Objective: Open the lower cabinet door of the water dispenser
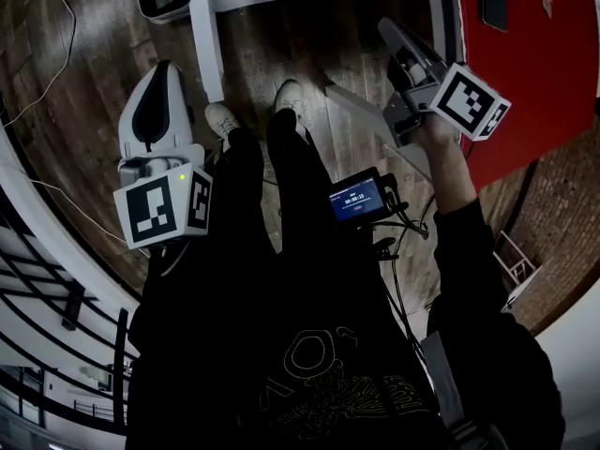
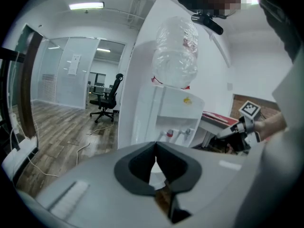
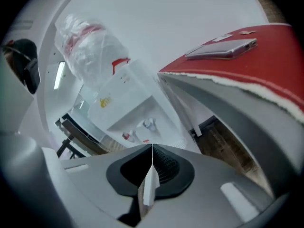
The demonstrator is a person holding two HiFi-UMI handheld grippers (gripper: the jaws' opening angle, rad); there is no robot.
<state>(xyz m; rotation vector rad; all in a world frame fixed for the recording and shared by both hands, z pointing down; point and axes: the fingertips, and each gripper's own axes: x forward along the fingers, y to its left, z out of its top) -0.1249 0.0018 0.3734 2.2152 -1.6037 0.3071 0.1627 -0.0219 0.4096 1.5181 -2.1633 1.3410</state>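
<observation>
The water dispenser (image 2: 175,110) is the biggest thing ahead. It is a tall white cabinet just right of centre in the left gripper view, and it lies tilted across the left half of the right gripper view. A clear, crinkled bottle (image 2: 176,51) sits upside down on top, with a red band at its neck. Below it is a recessed bay with two small taps, one red (image 2: 169,133) and one pale (image 2: 188,131). The lower cabinet door is hidden behind the gripper body in both gripper views, so I cannot tell how it stands.

A small yellow sticker (image 2: 188,100) on the front panel is too small to read. The same goes for the sheet on the glass partition (image 2: 71,75) and the digits on the little screen (image 1: 359,200) at the person's chest. Each marker cube (image 1: 164,209) carries black-and-white square patterns only.

The floor (image 1: 84,82) is dark wood plank. A red-topped table (image 3: 266,65) fills the upper right of the right gripper view, with a flat silvery device (image 3: 223,47) lying on it. At the left of the left gripper view there is a black office chair (image 2: 107,99) under a ceiling strip light (image 2: 86,5).

The left gripper (image 2: 155,146) has its jaws together with nothing between them, and so does the right gripper (image 3: 152,148) — tips meeting, empty, apart from the dispenser.
</observation>
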